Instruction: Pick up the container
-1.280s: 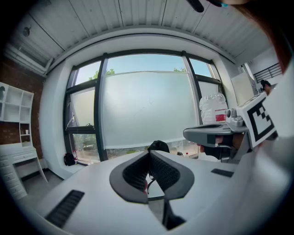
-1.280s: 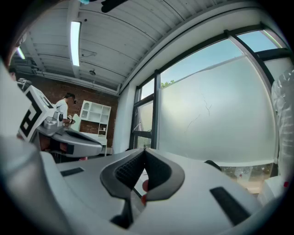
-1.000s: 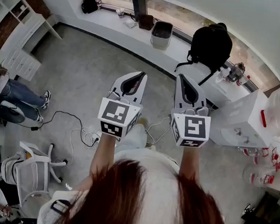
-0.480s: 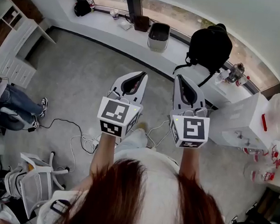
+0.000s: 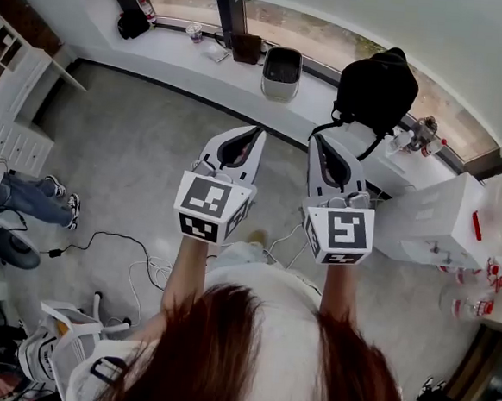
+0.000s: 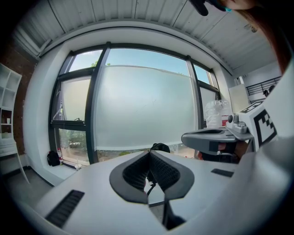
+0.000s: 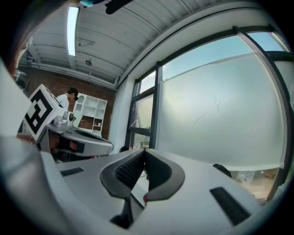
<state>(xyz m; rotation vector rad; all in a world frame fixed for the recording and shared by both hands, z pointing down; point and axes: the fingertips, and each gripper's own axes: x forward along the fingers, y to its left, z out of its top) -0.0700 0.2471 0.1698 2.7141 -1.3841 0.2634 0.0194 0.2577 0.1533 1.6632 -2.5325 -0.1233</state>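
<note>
The grey floor [image 5: 125, 151] is the biggest thing here and it lies far under both my jaws. Ahead of them the long white window ledge [image 5: 176, 47] runs across. To the right of my right jaws stands a white tabletop [image 5: 427, 213]. A black backpack [image 5: 377, 84] sits just ahead and to the right of the right jaws. A pale bin [image 5: 281, 72] stands on the ledge, ahead of the gap between my two grippers.

Some clear containers with red clasps [image 5: 468, 303] stand well apart from my right jaws, far to the right and nearer to me than the tips. I judge that the container I must pick up is one of them, but I cannot tell which.

My left gripper [image 5: 256, 133] has its jaws pressed together with nothing between them. My right gripper [image 5: 317, 139] is the same, closed and empty.

So the task is not yet begun. If I arrive with closed jaws, I only push the container away. Its clear wall looks smooth, so a shallow grip may slip. The containers stand close together, so a wide approach can knock the neighbour. The cables on the floor [image 5: 134, 260], below and left of my left jaws, could catch my feet.
</note>
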